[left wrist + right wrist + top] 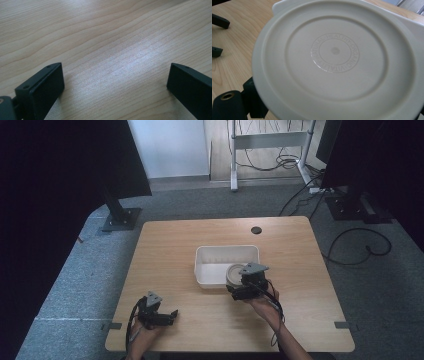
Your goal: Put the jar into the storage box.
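Note:
A cream round plate (334, 57) shows its underside with a ring of raised lettering, close up in the right gripper view. In the high view the plate (233, 273) is tilted over the front right corner of a white rectangular bin (226, 251). My right gripper (241, 286) is shut on its near rim; one black finger (253, 100) shows beside the rim, and the other is hidden by the plate. My left gripper (170, 316) rests low at the table's front left. Its jaws stand wide apart over bare wood, and the left gripper (115, 82) holds nothing.
The wooden table (170, 250) has a round cable hole (256, 230) near its far edge. The left gripper's jaw tips (219, 22) show far off in the right gripper view. Black stands (120, 215) and loose cables (360, 250) sit on the carpet around the table.

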A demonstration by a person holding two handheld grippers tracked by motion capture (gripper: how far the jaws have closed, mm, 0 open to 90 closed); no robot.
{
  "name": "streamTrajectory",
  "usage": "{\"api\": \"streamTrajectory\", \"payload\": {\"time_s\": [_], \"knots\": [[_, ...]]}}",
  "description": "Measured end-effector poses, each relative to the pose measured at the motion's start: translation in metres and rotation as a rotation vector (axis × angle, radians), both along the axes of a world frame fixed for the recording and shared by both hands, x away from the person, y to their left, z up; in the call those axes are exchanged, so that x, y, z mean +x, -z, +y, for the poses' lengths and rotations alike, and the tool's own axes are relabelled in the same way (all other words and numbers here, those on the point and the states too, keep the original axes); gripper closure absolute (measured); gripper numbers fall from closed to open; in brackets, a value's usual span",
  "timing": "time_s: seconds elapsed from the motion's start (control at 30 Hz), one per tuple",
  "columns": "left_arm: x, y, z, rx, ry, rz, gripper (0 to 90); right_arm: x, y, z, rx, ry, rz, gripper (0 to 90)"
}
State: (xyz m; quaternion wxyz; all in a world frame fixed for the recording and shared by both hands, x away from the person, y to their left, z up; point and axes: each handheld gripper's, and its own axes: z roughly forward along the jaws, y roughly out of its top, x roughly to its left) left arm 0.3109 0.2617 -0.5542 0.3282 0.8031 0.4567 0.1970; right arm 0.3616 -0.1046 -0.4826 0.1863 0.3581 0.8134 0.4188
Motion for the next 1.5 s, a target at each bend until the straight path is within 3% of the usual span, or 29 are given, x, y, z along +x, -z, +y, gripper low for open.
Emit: {"api": "streamTrajectory", "payload": {"time_s": [0.9, 1.5], "knots": [[0.0, 0.0, 0.0, 0.0, 0.0, 0.0, 0.9, 0.03, 0.004, 0.032, 0.008, 0.004, -0.01, 9.6], [0.0, 0.0, 0.0, 0.001, 0.0, 0.0, 0.9, 0.051, 0.014, 0.052, -0.023, 0.02, -0.009, 9.6]]}}
